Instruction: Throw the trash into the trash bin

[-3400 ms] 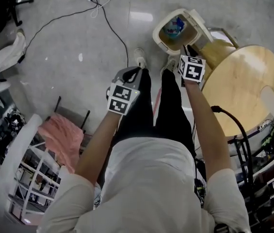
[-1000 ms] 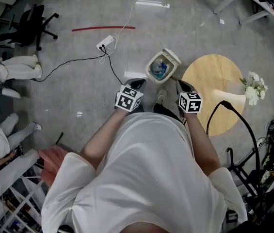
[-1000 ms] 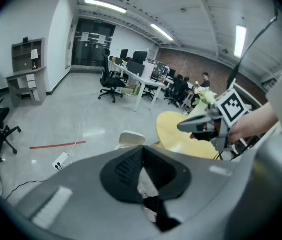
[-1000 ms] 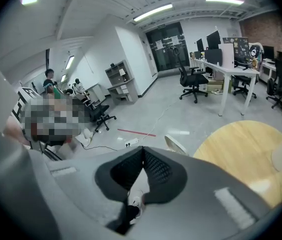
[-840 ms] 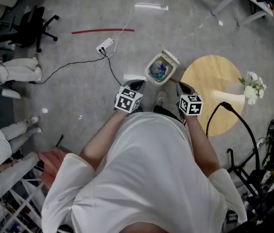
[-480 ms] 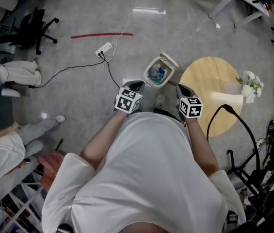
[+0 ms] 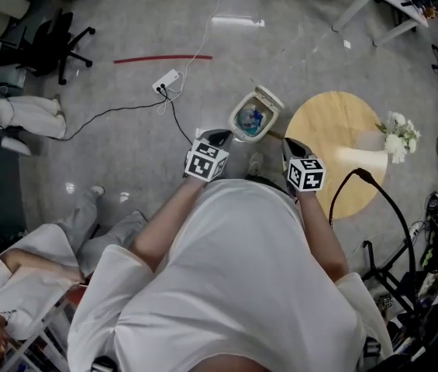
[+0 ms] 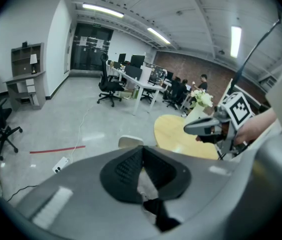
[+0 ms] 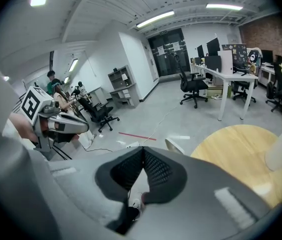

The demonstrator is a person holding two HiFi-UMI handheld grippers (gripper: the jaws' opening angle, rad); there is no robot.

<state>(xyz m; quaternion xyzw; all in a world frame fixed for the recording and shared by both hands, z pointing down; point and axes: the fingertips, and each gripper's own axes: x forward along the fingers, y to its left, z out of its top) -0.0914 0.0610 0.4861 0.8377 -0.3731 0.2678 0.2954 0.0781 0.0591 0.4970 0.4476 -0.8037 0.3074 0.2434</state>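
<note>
On the floor [image 7: 125, 153] in the head view, the trash bin [image 7: 268, 97] stands beside the round desk [image 7: 335, 142], blue trash [image 7: 251, 118] inside, just ahead of the left tool [image 7: 217, 136] and right tool [image 7: 292, 142]. Left gripper view: jaws pressed together, nothing between. Right gripper view: jaws likewise pressed together, nothing between.

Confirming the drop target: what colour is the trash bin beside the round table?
The trash bin is cream-white, with blue trash inside; the head view shows it best.

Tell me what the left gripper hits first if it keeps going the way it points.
Probably the bin, just beyond the left gripper. Depth is unclear, so it could meet the floor beside it instead.
</note>
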